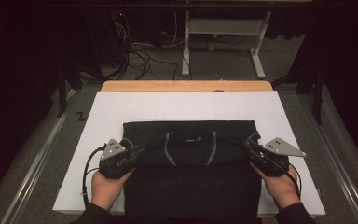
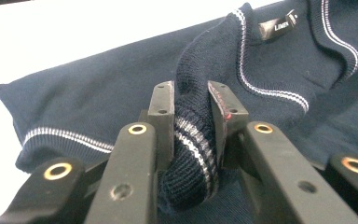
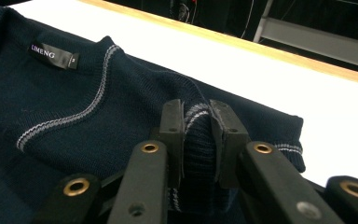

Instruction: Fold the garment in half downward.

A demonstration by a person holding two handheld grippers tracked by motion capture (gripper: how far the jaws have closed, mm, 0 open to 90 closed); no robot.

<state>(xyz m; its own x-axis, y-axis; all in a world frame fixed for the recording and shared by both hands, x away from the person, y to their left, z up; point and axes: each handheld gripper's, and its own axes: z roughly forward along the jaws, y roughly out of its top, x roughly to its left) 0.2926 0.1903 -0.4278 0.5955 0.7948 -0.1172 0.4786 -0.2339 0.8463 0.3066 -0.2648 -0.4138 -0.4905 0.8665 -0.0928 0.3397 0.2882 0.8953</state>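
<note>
Underneath, white board [image 1: 186,107] on wooden table [image 1: 186,86]

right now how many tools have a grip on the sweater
2. The left tool pinches a striped fold at the sweater's left edge; the right tool pinches a matching striped fold at its right edge.

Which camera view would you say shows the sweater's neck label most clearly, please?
The right gripper view: the neck label is near, sharp and readable. The left gripper view shows the label smaller and tilted. In the high view it is a tiny, unreadable mark on the sweater.
</note>
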